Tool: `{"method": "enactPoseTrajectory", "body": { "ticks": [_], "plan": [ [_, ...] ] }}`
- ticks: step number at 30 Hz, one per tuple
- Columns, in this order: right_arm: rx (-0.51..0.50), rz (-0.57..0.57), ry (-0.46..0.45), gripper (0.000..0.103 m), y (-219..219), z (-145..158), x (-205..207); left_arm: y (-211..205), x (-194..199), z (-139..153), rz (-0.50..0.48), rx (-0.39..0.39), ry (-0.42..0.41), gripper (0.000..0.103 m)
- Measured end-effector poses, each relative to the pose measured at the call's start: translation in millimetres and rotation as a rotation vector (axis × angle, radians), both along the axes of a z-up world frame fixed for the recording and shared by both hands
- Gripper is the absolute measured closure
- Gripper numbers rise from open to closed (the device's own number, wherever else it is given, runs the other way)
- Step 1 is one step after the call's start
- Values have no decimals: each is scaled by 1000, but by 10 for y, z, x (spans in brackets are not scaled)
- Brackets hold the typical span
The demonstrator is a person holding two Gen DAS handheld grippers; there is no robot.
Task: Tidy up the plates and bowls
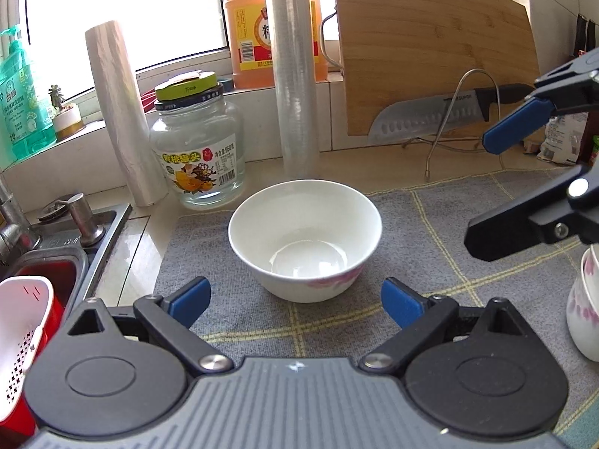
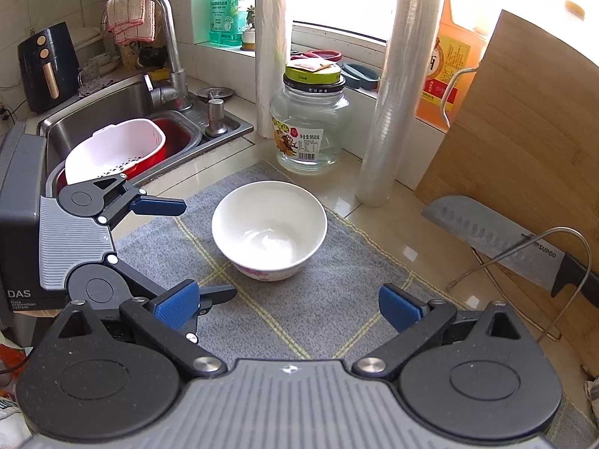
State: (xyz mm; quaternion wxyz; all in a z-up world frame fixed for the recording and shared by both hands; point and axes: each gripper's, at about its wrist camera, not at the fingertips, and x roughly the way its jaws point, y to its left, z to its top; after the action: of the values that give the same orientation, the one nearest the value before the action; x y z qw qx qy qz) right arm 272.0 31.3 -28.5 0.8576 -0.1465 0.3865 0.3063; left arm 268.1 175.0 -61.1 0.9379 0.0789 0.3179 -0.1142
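A white bowl with a pink flower pattern stands upright and empty on a grey checked mat. My left gripper is just short of the bowl's near side, open, with nothing between its blue pads. The right gripper comes in from the right edge, also open and apart from the bowl. In the right wrist view the same bowl lies ahead of my right gripper, whose jaws stand wide and empty. The left gripper is at the bowl's left. More pink-patterned bowls sit stacked at the right edge.
Behind the bowl stand a glass jar, two film rolls and an orange jug. A cutting board leans at the right with a knife on a wire rack. The sink at left holds a white colander.
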Motion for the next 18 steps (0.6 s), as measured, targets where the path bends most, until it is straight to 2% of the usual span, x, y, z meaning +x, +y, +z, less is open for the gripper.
{"method": "enactPoseTrajectory", "body": {
  "ticks": [7, 18],
  "plan": [
    [24, 19, 55, 0, 176, -105, 338, -12, 126, -81, -3, -4, 12, 6],
    [2, 44, 107, 0, 388, -274, 779, -57, 252, -147, -8, 1, -10, 5]
  ]
}}
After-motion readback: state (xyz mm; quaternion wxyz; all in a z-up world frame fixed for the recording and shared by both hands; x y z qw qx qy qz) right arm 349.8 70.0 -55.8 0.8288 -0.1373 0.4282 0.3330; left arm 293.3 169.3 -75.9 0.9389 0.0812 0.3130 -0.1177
